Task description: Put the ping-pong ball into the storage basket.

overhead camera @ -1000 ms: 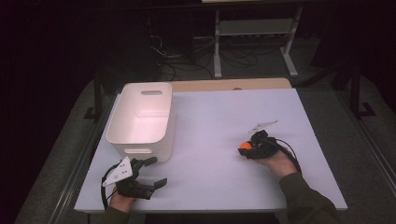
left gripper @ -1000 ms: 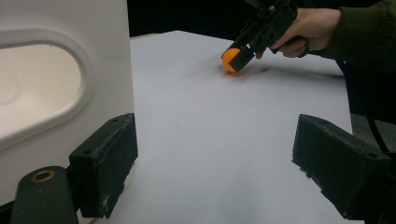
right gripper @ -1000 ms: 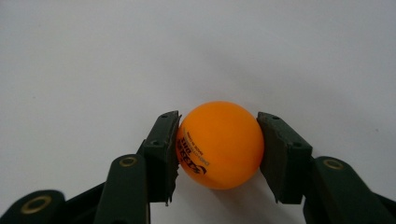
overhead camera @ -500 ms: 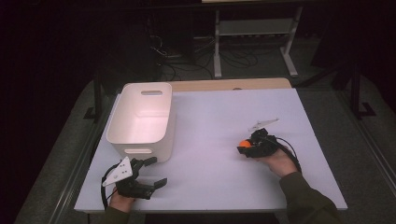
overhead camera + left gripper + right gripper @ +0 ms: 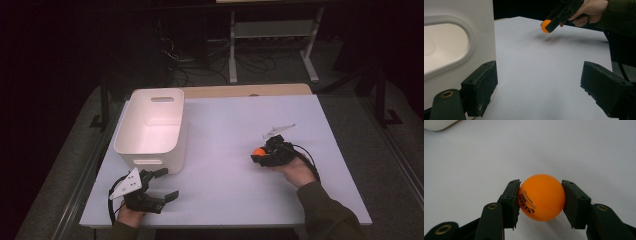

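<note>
My right gripper point(image 5: 540, 200) pinches an orange ping-pong ball point(image 5: 541, 197) just above the white table point(image 5: 225, 125), toward its right edge. My left gripper point(image 5: 162, 185), jaws spread, rests by the near-left corner, beside the white bin point(image 5: 152, 125).

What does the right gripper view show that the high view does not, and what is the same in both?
Right gripper view: black printed lettering on the small orange plastic ball, with both black jaws pressing its sides.
High view: the whole white rectangular plastic bin with its handle slot, the left gripper with jaws apart beside the bin, and the grey metal rack behind the white table.
Both: the ball held in the right gripper above the table.
</note>
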A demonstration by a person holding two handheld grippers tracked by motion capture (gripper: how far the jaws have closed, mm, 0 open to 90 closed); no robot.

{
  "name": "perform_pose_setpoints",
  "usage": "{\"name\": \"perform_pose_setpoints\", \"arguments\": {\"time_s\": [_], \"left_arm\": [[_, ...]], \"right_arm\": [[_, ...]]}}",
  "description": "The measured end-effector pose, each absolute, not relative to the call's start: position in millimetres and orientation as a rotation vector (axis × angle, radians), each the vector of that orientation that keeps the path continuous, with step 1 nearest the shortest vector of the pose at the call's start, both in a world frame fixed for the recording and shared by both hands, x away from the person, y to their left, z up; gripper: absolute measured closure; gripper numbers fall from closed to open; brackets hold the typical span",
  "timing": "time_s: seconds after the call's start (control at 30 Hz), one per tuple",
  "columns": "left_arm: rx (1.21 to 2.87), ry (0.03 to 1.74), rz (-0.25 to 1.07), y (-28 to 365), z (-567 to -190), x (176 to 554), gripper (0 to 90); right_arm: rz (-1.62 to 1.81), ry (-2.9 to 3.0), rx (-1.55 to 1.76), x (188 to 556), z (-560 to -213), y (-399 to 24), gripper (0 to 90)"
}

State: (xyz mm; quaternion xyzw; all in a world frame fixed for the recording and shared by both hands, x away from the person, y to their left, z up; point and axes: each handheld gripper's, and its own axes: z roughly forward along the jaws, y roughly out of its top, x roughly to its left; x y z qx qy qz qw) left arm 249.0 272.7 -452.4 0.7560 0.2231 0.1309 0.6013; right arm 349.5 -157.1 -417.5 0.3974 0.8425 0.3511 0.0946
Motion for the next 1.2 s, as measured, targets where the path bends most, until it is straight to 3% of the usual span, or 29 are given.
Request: {"name": "perform_pose_setpoints", "arguments": {"time_s": [1.2], "left_arm": [[1.749,0.515,0.305,273,-452,249,14.0]], "right_arm": [[1.055,2.555,1.09,355,-410,-130,49.6]]}}
